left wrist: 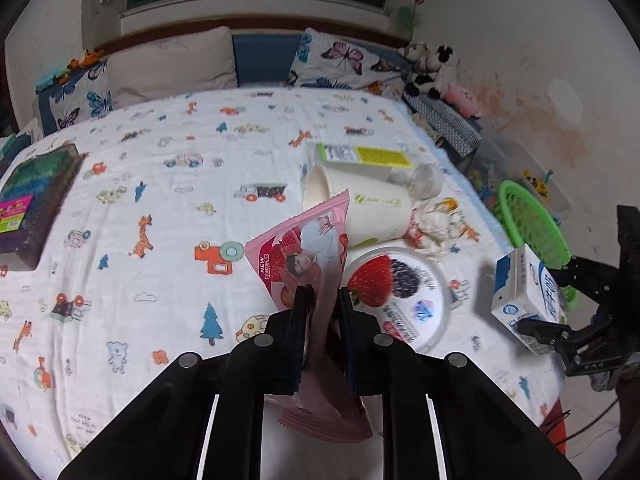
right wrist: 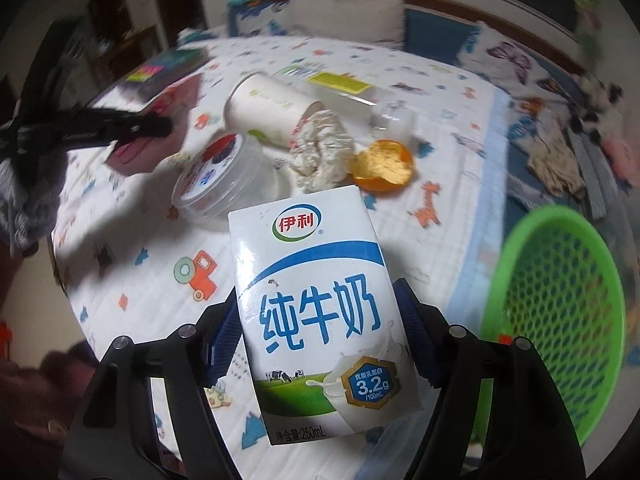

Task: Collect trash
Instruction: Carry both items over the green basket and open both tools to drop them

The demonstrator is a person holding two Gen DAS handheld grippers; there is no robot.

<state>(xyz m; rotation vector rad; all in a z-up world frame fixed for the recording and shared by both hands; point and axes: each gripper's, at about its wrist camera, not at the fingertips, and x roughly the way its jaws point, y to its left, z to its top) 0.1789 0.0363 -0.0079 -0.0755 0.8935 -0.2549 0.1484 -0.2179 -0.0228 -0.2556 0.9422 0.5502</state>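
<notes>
My left gripper (left wrist: 322,300) is shut on a pink snack wrapper (left wrist: 304,264) and holds it above the bed. My right gripper (right wrist: 320,312) is shut on a white and blue milk carton (right wrist: 320,320), which also shows in the left wrist view (left wrist: 528,292), beside a green mesh basket (right wrist: 560,300). On the bedspread lie a tipped paper cup (right wrist: 268,108), a crumpled tissue (right wrist: 320,156), an orange peel (right wrist: 384,164), a clear tub with a strawberry lid (right wrist: 216,172), a small clear cup (right wrist: 394,120) and a flat box with a yellow label (right wrist: 336,82).
The green basket (left wrist: 532,224) stands off the bed's right edge. A dark box (left wrist: 36,196) lies at the left of the bed. Pillows (left wrist: 172,60) and plush toys (left wrist: 432,68) line the headboard. The wall is close on the right.
</notes>
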